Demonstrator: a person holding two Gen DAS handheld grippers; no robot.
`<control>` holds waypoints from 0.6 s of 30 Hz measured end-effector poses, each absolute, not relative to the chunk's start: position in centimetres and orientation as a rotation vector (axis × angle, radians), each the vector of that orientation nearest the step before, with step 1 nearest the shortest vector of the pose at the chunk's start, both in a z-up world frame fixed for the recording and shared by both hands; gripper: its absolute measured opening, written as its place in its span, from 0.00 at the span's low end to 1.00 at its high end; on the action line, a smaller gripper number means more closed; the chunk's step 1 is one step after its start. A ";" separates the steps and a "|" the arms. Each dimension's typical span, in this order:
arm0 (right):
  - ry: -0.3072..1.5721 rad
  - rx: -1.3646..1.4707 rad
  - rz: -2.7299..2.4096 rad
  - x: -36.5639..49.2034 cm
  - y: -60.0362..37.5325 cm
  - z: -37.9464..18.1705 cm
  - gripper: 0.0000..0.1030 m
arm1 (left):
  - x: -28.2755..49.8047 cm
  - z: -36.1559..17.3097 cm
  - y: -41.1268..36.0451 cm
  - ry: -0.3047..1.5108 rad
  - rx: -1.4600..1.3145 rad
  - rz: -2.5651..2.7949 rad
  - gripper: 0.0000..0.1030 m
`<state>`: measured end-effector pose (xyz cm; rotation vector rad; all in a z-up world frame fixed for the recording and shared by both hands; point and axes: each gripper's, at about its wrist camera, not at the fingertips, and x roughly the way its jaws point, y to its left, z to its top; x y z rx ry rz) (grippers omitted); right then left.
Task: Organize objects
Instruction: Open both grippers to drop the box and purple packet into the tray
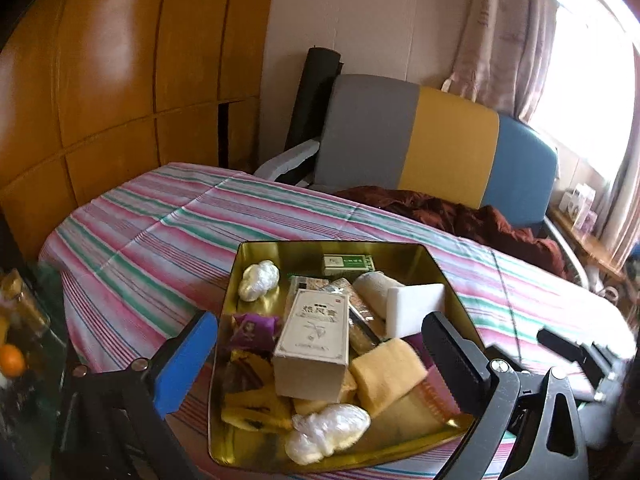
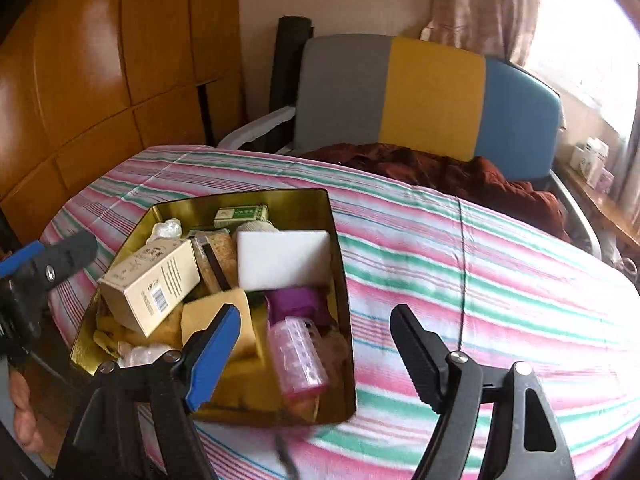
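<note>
Right gripper [image 2: 316, 354]: hanging low at the tin's near corner, jaws standing wide apart with nothing between them.
Left gripper [image 1: 322, 364]: hovering over the tin's near half, jaws spread just as wide and carrying nothing.
Gold tin [image 1: 444, 270]: sitting on the striped cloth [image 1: 160, 232], lidless and packed with odds and ends.
Contents: cream carton [image 1: 310, 346] lying on top, white block [image 1: 414, 306] leaning at the far right wall, yellow sponge [image 1: 386, 376] beside it, pink ridged bottle [image 2: 296, 360] and purple bundle [image 2: 298, 306] tucked at the near right corner.
Cloth around the tin: showing no loose items in either view.
Stage: everything appearing gathered in the tin; whether things are going in or coming out is not settled by this moment.
Doing it well, my call: keeping both tools clear of each other over such a crowded box, and taking only top-lying pieces so the pile is not toppling.
</note>
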<state>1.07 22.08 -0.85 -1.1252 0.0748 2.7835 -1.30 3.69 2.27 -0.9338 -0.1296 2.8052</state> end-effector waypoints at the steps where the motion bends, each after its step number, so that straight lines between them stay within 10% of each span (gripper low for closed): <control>1: 0.073 -1.127 2.778 1.2 22.1 -1.0 0.77 | -1.0 2.3 3.7 -0.130 -0.934 2.828 1.00; 18: 0.064 -1.122 2.767 2.1 21.7 -1.3 0.77 | 0.3 1.3 4.0 -0.064 -0.995 2.897 1.00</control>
